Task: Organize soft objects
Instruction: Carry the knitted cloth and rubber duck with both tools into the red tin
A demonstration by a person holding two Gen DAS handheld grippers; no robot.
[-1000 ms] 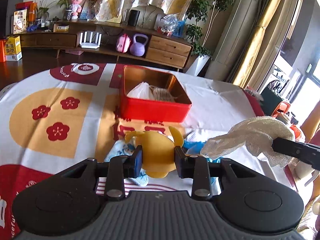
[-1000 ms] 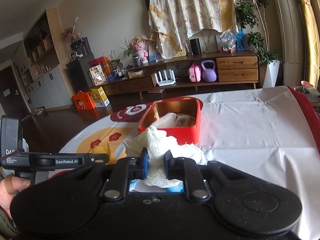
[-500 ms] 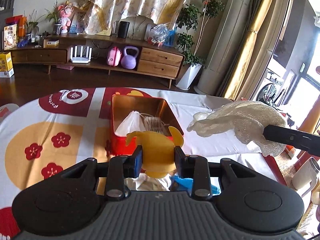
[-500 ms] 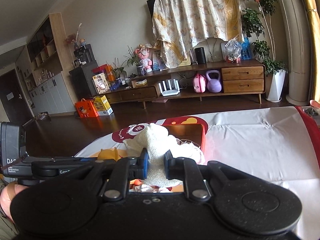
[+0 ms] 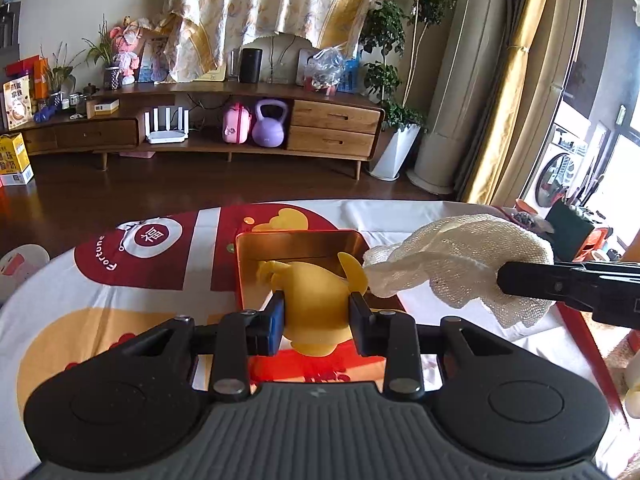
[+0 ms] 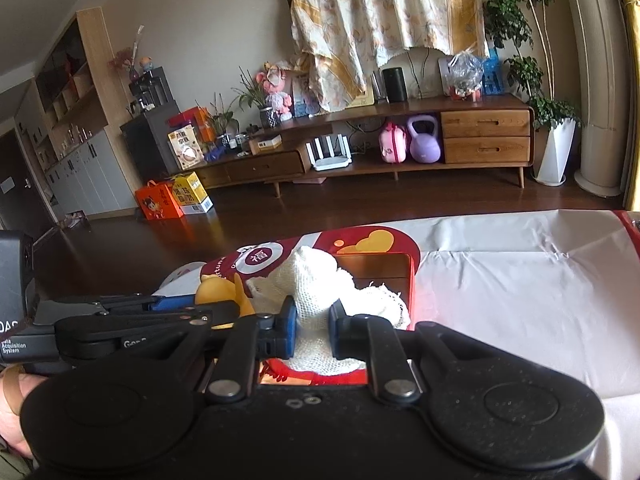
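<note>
Both fingers (image 5: 276,320) tight on toys (image 5: 316,300).

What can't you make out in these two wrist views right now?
- Red tin contents: the left wrist view has the yellow soft toy in front; the right wrist view has the white mesh cloth in front.
- Near table edge: hidden in both views by the gripper bodies.
- Right gripper: in the left wrist view, cut off by the right edge.
- Print on sideboard boxes: too small.

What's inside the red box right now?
Only the red box's shiny golden back wall shows. The yellow toy in the left gripper and the white mesh cloth in the right gripper cover its bottom, so any contents are hidden.
</note>
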